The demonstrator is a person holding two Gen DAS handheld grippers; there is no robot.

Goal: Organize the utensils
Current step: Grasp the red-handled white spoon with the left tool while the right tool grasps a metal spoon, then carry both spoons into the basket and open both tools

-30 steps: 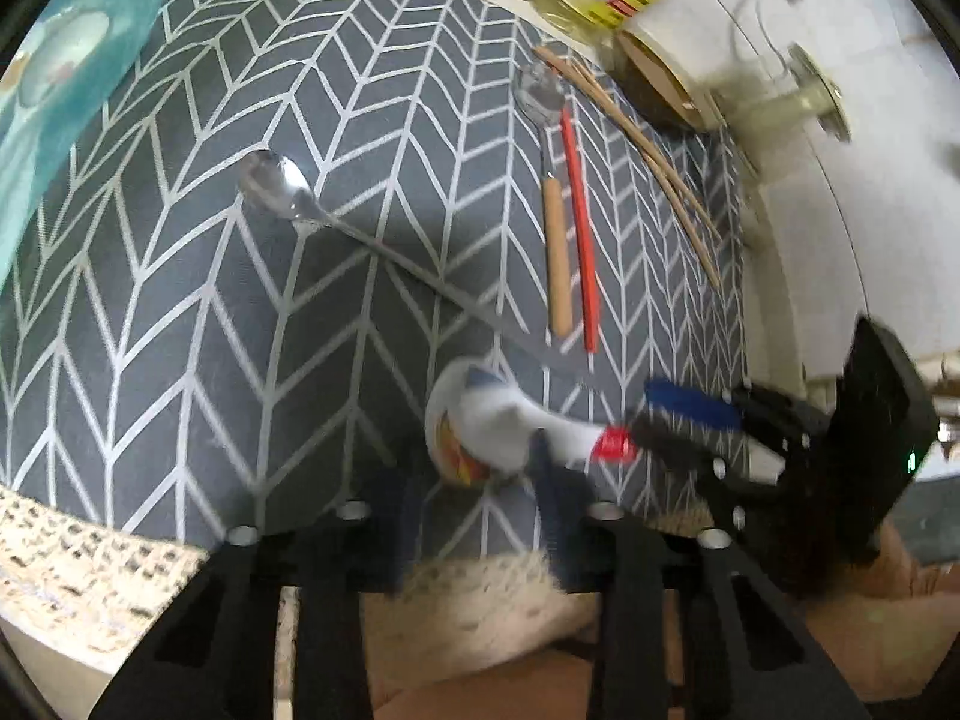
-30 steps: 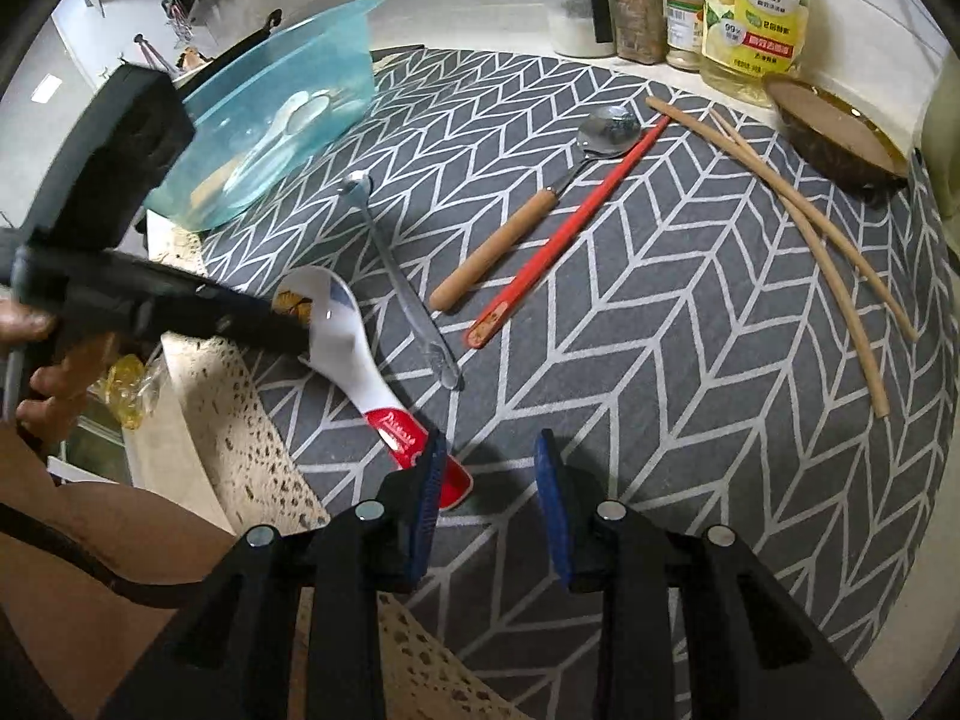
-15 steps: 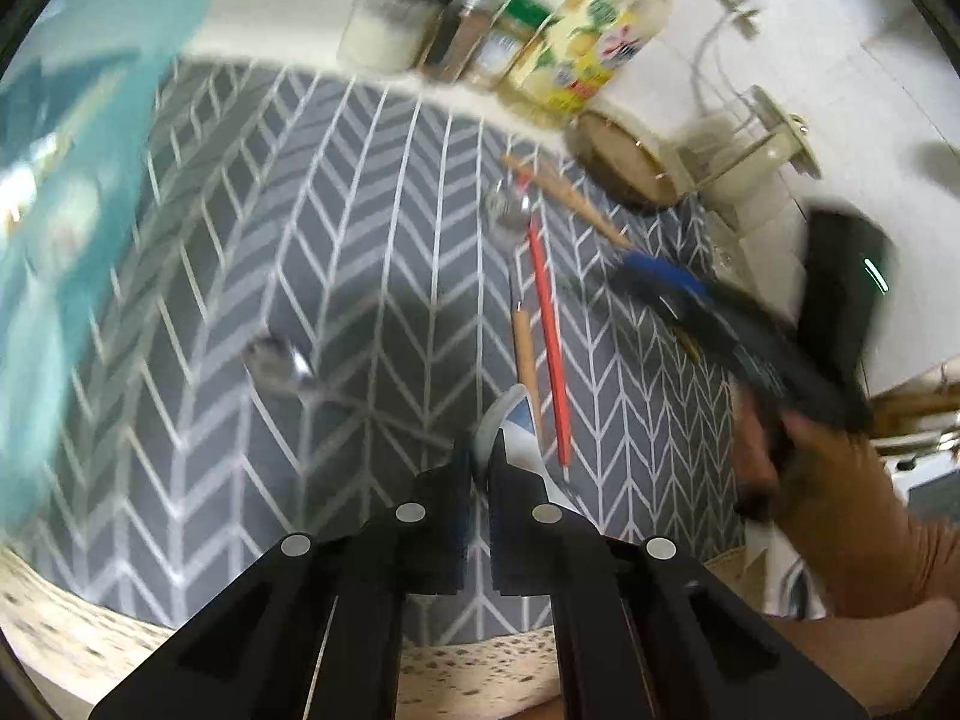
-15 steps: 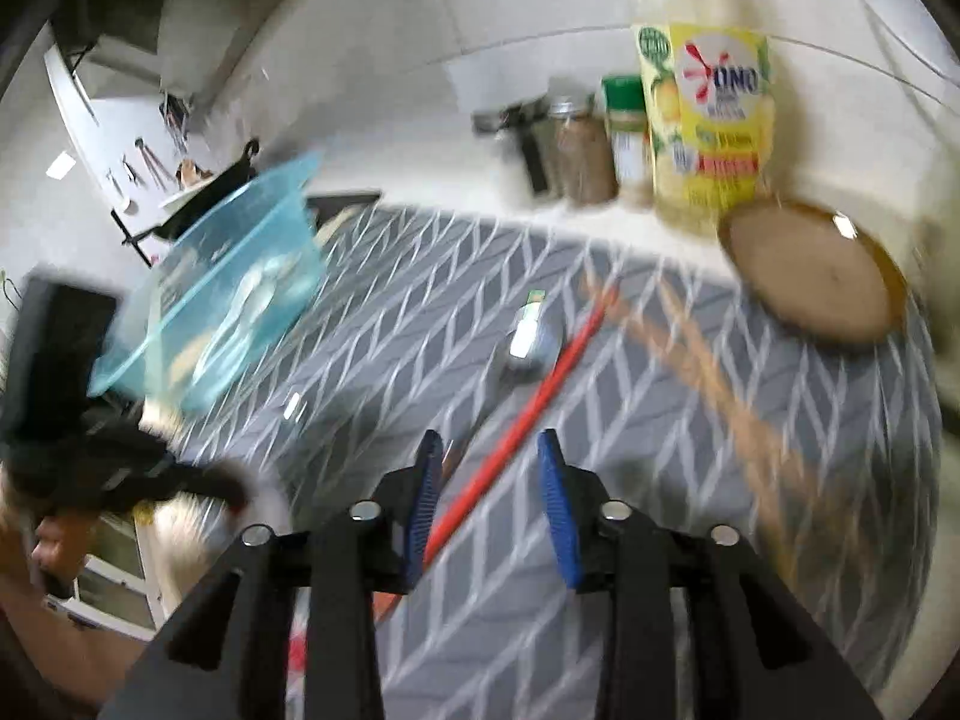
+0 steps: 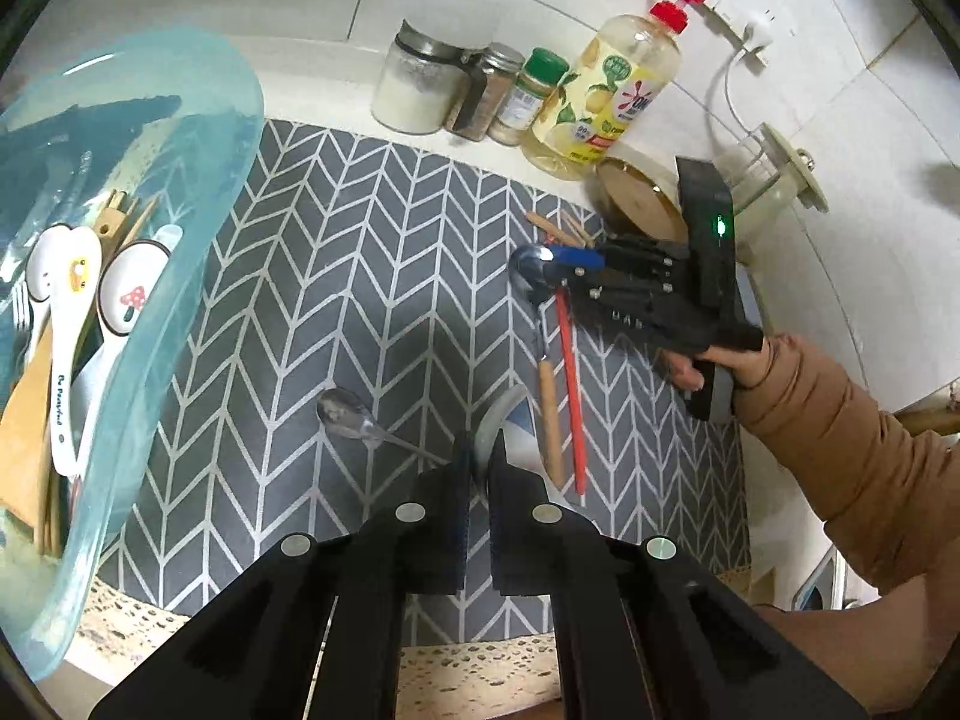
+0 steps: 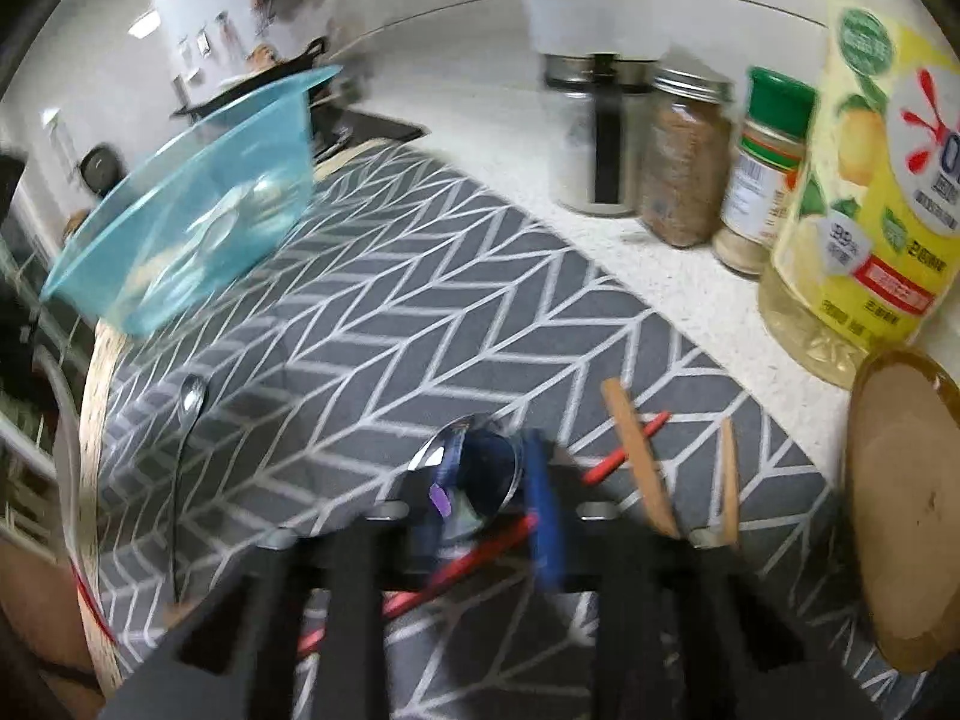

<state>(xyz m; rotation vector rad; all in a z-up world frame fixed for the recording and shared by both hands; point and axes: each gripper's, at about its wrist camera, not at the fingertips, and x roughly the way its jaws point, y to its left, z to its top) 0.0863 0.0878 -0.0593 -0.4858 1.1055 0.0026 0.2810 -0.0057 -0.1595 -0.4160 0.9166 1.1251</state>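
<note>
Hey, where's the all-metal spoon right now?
In the left wrist view, the all-metal spoon lies on the chevron mat, just left of the left gripper, between the blue tub and the wooden-handled spoon.

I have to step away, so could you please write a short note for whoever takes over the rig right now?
Left gripper: shut on the white spoon, lifted above the mat.
Right gripper: jaws open around the bowl of the wooden-handled spoon, not yet closed.
Done: several spoons are already in the blue tub.
Left: the white spoon, the wooden-handled spoon, the metal spoon, the red chopstick and the wooden chopsticks.
</note>
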